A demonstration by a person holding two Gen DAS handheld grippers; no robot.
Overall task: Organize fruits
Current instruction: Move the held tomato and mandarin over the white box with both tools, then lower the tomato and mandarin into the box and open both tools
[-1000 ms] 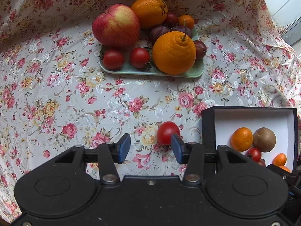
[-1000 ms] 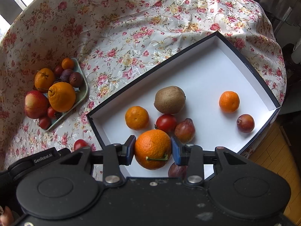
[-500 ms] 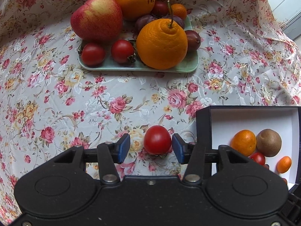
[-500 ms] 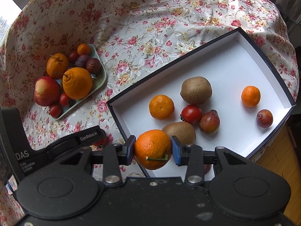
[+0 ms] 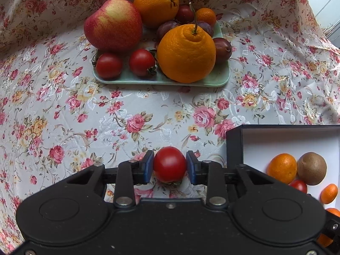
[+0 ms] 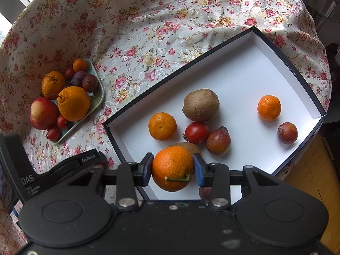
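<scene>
A red tomato (image 5: 170, 161) rests on the flowered tablecloth, just left of the black box with a white inside (image 5: 276, 136). My left gripper (image 5: 170, 166) points down over it; its jaws are closing, and both blue pads touch the tomato's sides. My right gripper (image 6: 172, 169) is shut on an orange (image 6: 172, 163) with a green stem, held above the near left corner of the box (image 6: 244, 68). A second kiwi lies half hidden behind that orange.
A green plate (image 5: 214, 78) at the back holds an apple (image 5: 113, 24), a large orange (image 5: 187, 53), two tomatoes, plums and a small mandarin. The box holds a kiwi (image 6: 200, 105), mandarins, a tomato (image 6: 197, 132) and plums. The table edge drops off at the right.
My left jaws have come in from wide apart onto the tomato, which sat ahead of them a second ago. The right gripper keeps its orange; its view has shifted slightly over the box.
</scene>
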